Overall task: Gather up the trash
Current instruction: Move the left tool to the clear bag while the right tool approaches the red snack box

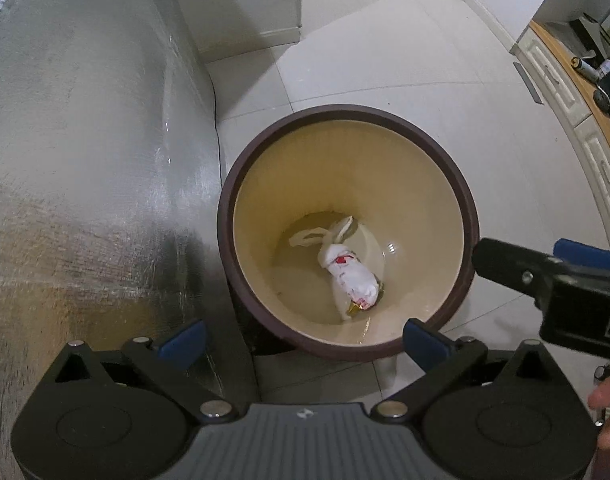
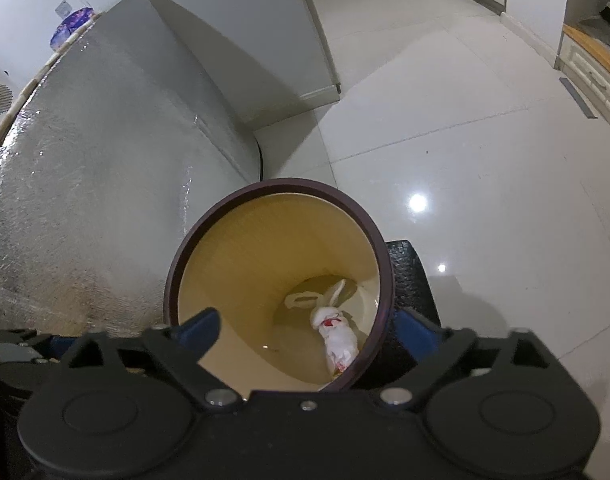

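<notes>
Brown-rimmed bin against foil-wrapped block, tied bag inside, both claws spread empty, open tile floor beyond

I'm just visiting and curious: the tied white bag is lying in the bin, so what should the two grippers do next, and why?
Probably lift both away from the bin. The tied white bag already lies on its bottom, and the left hand-held gripper and right hand-held gripper are both open and empty above it, so nothing remains to release here.

Left gripper hangs above the brown-rimmed waste bin, fingers spread wide, nothing between them. A knotted white plastic bag lies on the bin's bottom.
</notes>
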A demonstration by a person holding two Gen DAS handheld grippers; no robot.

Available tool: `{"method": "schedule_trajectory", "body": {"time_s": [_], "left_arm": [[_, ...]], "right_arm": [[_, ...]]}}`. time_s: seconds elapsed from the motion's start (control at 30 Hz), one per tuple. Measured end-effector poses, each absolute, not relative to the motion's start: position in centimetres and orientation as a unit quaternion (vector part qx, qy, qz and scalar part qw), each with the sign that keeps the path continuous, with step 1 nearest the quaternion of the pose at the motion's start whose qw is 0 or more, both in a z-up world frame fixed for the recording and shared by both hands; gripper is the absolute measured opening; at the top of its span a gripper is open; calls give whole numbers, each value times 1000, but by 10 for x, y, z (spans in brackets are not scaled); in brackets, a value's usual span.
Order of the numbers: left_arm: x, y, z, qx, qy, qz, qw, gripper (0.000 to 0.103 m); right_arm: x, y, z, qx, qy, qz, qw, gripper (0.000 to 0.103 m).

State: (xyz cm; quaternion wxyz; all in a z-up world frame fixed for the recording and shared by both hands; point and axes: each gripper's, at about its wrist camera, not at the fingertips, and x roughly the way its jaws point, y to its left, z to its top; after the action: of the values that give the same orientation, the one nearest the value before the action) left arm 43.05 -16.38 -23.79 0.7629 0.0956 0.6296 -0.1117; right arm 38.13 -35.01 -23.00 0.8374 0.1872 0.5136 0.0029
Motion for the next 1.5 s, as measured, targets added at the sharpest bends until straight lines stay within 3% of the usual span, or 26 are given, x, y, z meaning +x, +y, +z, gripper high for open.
{"method": "schedule_trajectory", "body": {"time_s": [0.33,0.7,1.5], "left_arm": [[406,-141,-218,62,619,-85,778,103],[353,-126,-163,50,567,-95,817,103],[210,-55,-40,25,398,-128,908,103]], "right_arm": [[352,-358,-219,169,508,-11,845,103],[309,-354,-186,139,479,-16,867,103],[175,-318,-76,97,332,-2,938,103]]}}
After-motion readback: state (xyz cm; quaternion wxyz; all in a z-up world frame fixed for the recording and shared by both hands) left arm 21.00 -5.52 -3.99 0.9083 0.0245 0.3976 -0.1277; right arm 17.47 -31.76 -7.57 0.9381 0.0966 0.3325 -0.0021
